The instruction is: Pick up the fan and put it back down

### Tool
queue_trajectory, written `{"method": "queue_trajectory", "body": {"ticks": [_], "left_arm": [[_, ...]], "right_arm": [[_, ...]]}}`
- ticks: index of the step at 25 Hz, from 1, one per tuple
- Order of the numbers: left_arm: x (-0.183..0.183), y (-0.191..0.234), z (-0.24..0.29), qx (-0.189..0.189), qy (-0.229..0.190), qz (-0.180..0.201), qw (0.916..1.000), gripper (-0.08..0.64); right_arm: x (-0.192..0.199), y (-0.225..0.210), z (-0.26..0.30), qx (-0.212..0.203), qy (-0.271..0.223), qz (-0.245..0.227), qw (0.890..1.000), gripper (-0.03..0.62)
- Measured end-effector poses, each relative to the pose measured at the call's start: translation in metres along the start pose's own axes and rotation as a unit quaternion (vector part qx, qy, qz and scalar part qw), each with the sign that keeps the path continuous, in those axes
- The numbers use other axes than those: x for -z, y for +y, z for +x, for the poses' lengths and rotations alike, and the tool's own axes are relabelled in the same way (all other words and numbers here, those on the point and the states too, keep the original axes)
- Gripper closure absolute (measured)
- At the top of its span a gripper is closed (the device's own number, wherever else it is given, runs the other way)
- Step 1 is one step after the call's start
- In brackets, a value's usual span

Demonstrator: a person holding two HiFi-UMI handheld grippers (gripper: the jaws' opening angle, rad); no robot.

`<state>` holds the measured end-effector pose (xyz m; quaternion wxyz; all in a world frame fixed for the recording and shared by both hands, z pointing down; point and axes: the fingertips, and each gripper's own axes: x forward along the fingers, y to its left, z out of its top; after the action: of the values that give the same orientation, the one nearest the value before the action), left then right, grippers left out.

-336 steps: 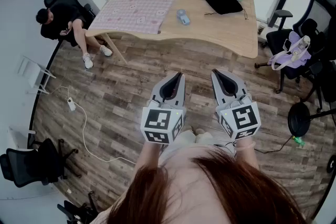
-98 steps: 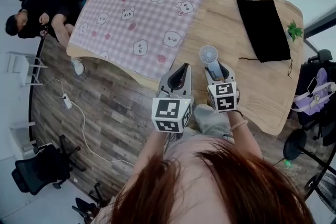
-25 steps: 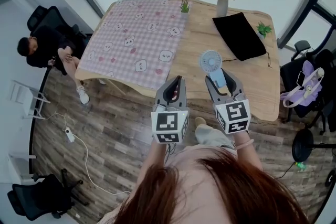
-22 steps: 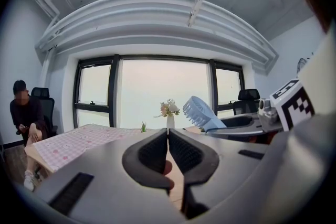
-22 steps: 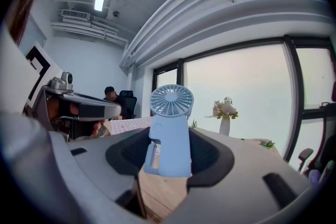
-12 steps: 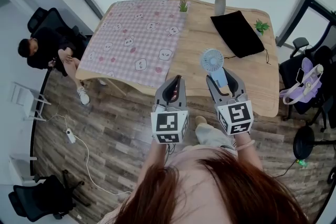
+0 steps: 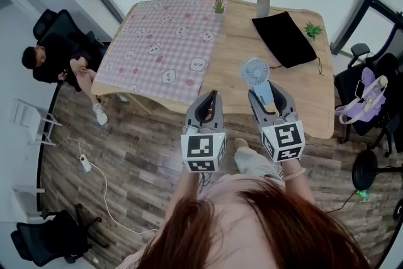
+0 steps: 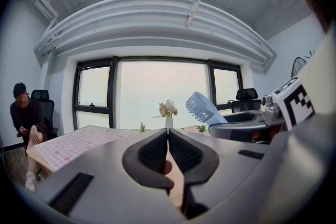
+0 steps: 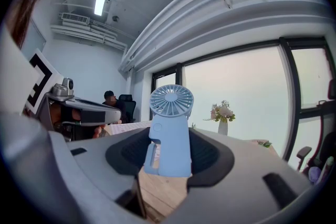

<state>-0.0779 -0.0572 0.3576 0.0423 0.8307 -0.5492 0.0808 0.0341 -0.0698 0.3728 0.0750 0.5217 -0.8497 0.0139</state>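
My right hand-held gripper (image 7: 264, 91) grasps the pale blue handheld plastic fan (image 7: 254, 72) by its handle. The fan stands upright between the pads, its round grille above the jaws, over the near edge of the light wooden counter (image 7: 305, 94). The right gripper view shows the handle (image 9: 169, 144) pressed from both sides. My left hand-held gripper (image 7: 210, 97) hangs just beside it, clenched on nothing, its ribbed pads (image 8: 157, 152) meeting at the tips. On the counter lie a pink checked cloth (image 7: 165, 41) and a black fabric pouch (image 7: 284, 39), with a vase of flowers (image 7: 262, 0) at the far edge. A person (image 7: 55, 57) sits at the left.
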Motion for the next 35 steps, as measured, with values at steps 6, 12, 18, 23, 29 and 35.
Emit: {"method": "queue_trajectory", "body": {"ticks": [6, 12, 18, 23, 29, 35], "left_arm": [[-0.001, 0.0, 0.004, 0.001, 0.0, 0.0, 1.0, 0.546], [0.0, -0.001, 0.009, 0.003, 0.002, -0.002, 1.0, 0.546], [0.003, -0.001, 0.014, 0.003, 0.007, -0.004, 1.0, 0.546], [0.002, 0.001, 0.02, 0.003, 0.008, -0.003, 1.0, 0.546], [0.004, 0.004, 0.029, 0.001, 0.01, -0.006, 0.9999, 0.546], [0.004, 0.007, 0.038, -0.002, 0.013, -0.009, 0.9999, 0.546]], "right_arm": [[0.001, -0.003, 0.002, 0.001, 0.002, 0.001, 1.0, 0.379], [0.004, -0.006, 0.005, 0.0, 0.007, 0.001, 1.0, 0.379], [0.01, -0.009, 0.01, -0.002, 0.015, -0.001, 1.0, 0.379], [0.015, -0.011, 0.016, -0.005, 0.023, -0.002, 1.0, 0.379], [0.021, -0.015, 0.026, -0.01, 0.033, -0.006, 0.999, 0.379], [0.03, -0.018, 0.037, -0.016, 0.047, -0.009, 0.999, 0.379]]}}
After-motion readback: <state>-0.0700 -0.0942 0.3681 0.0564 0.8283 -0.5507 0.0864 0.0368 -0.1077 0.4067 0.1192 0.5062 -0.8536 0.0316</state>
